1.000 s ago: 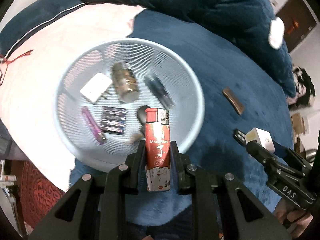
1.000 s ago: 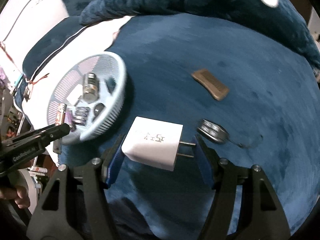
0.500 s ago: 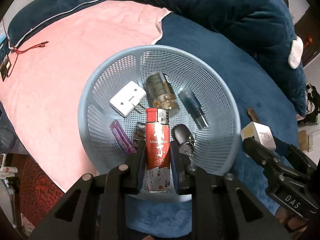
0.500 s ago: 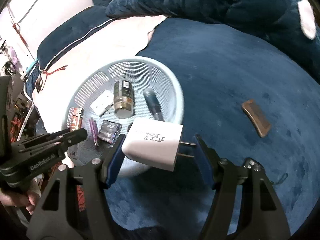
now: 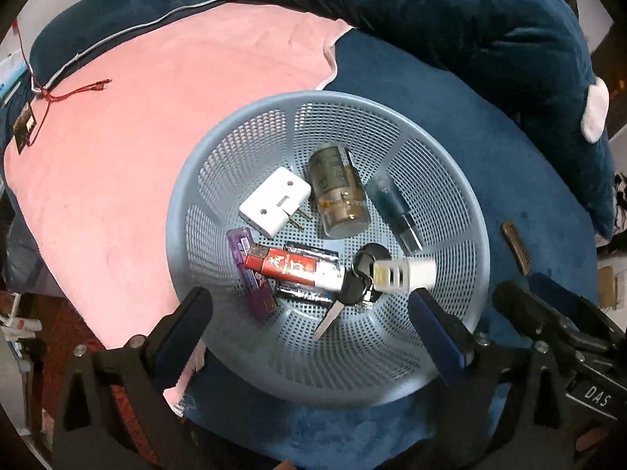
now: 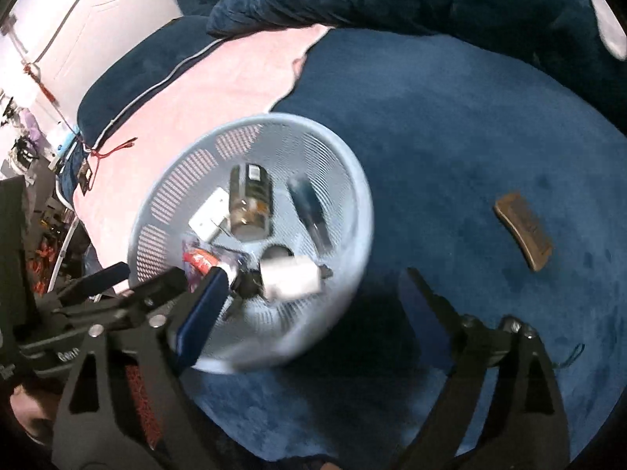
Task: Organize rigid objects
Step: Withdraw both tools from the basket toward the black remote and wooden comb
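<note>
Both tongs, left [image 5: 309, 313] and right [image 6: 313, 309], just opened wide, nothing held; red lighter [image 5: 292, 268] and white charger [image 5: 403, 274] seen in round blue mesh basket [image 5: 450, 180], 6 o'clock side.

A pink blanket [image 5: 156, 117] lies beside a dark blue plush cushion [image 5: 490, 31].

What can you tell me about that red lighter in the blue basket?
The red lighter is a slim plastic stick with a red body bearing white characters, a pale lower end and a metal-capped red head. It lies flat on its side, crosswise near the bottom of the blue mesh basket, free of both grippers. It rests on the dark battery pack; its head touches the purple lighter, and its pale end reaches the car key.
</note>
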Available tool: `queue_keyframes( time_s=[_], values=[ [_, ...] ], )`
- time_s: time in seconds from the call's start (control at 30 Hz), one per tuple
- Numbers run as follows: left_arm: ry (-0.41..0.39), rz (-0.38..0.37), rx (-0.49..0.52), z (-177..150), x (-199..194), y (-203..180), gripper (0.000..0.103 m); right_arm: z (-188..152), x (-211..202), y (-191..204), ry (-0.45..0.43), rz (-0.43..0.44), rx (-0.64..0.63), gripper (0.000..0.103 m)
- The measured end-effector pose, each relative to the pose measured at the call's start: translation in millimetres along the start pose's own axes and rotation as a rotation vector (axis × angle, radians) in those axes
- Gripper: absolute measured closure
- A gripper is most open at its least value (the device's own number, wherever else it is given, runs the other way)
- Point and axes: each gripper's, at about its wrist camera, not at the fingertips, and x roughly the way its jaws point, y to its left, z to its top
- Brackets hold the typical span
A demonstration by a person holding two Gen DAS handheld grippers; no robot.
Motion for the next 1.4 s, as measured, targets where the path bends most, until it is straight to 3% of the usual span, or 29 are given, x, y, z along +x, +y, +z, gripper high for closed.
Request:
queue_keyframes(
  time_s=[0.17, 1.4],
  values=[
    [-0.002, 0.006, 0.008, -5.8, -6.0, -8.8, 0.002, -12.7, -5.9, -15.8, 0.022, -0.024, 0.034, 0.003],
    [0.010, 0.021, 0.102, -46.0, -39.2, -78.6, 0.002, -48.3, -66.3, -65.2, -0.010, -0.008, 0.111, 0.003]
  ],
)
